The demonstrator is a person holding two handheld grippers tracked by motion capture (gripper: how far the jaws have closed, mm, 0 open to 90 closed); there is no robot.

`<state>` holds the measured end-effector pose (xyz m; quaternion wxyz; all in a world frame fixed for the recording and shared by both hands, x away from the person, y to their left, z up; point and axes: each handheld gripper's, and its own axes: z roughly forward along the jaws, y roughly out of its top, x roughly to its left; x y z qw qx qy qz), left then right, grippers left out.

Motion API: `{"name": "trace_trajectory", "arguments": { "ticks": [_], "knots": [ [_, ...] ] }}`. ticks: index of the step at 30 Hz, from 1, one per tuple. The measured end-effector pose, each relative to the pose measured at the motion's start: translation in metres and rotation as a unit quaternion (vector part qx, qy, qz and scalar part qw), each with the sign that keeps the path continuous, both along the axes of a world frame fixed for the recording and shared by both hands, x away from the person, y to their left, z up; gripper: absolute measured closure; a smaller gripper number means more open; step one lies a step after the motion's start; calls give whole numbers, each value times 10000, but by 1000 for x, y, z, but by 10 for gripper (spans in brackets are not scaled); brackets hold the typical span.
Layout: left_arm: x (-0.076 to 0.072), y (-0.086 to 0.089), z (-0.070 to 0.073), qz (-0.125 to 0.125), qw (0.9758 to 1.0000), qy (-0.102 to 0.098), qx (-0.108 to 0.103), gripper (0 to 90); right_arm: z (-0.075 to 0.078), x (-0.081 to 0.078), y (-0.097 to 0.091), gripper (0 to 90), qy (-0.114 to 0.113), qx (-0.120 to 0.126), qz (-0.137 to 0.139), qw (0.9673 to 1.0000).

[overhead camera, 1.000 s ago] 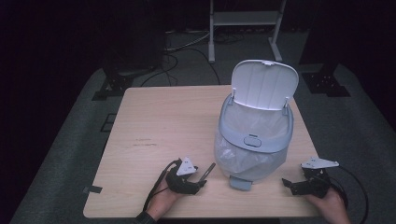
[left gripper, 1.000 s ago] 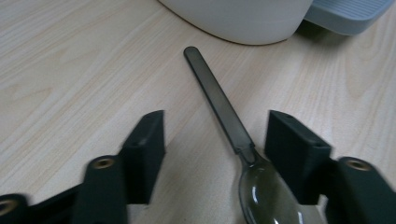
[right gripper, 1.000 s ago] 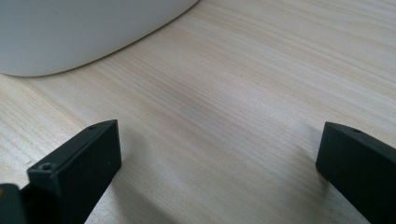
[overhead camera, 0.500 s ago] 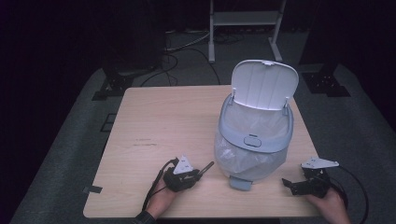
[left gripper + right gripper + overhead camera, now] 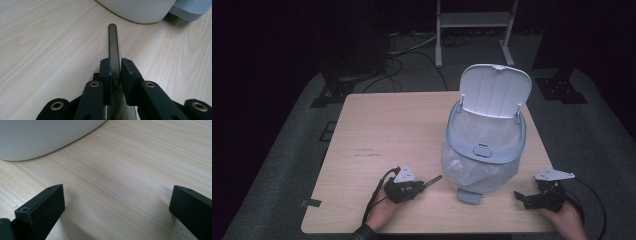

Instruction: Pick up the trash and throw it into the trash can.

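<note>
Surroundings: dark room, grey carpet, a pale wooden worktop [image 5: 377, 130] in front of you, cables and a metal stand on the floor beyond it.
Left gripper [image 5: 424, 185]: low on the near-left part of the worktop, your hand behind it; its fingers [image 5: 106, 72] have just been closing and now sit clamped on a dark flat stick [image 5: 113, 48].
What changed: a second ago those fingers stood wider around the stick; now you have it pinched, so I judge the pick-up done and the lift or carry comes next.
Dark flat stick: held by its near end, lying low over the wood; its long axis runs away from your left hand, free rounded tip pointing toward the base of the bin, close to but apart from it.
Bin [image 5: 484, 145]: right of centre, lid up, clear liner inside, pedal [image 5: 470, 195] facing you.
Right gripper [image 5: 523, 197]: resting near the right edge, fingers [image 5: 41, 210] wide apart, nothing between them.
</note>
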<state>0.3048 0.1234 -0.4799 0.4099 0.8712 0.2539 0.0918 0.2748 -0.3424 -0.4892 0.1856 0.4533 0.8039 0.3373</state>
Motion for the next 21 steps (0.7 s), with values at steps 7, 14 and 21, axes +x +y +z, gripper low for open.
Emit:
{"name": "trace_trajectory", "arguments": {
  "ticks": [7,14,21],
  "knots": [
    [3,9,5,-7,9999,12,-154,790,0,0,0,0,-1,0,1,10000],
    [4,15,9,1,9998,18,-189,790,0,0,0,0,0,1,1,10000],
    [5,22,15,-24,9994,49,-349,789,0,0,0,0,2,-5,2,10000]
  ]
}}
